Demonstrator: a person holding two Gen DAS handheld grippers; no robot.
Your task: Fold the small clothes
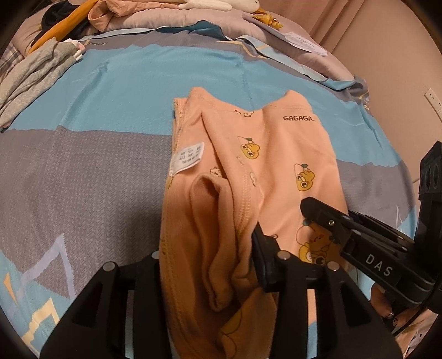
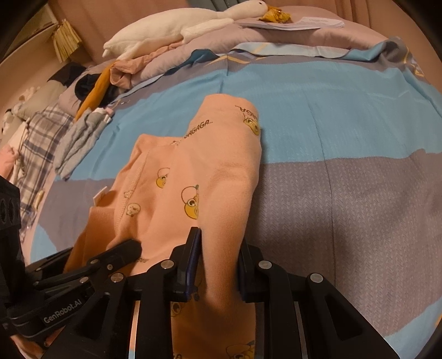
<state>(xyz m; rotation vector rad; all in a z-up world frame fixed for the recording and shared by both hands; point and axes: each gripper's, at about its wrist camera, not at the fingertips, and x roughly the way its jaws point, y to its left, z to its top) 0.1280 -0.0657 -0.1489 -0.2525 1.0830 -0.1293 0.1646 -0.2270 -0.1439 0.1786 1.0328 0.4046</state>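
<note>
A small peach garment [image 1: 276, 154] printed with yellow ducks and "GAGAGA" lies part-folded on the blue and grey bedspread [image 1: 110, 82]. Its white care label [image 1: 187, 158] faces up. My left gripper [image 1: 210, 265] is shut on the garment's near left edge, with bunched cloth between the fingers. My right gripper [image 2: 218, 262] is shut on the garment's [image 2: 193, 171] near right edge, and cloth rises between its fingers. The right gripper also shows in the left wrist view [image 1: 326, 218], lying over the garment. The left gripper shows in the right wrist view [image 2: 121, 251].
A folded grey garment [image 1: 30, 77] lies at the left of the bed. A heap of clothes [image 1: 83, 24] and a white plush goose [image 2: 176, 27] sit on the rumpled quilt at the far side. Papers [image 1: 304, 41] lie far right. A wall [image 1: 400, 41] stands on the right.
</note>
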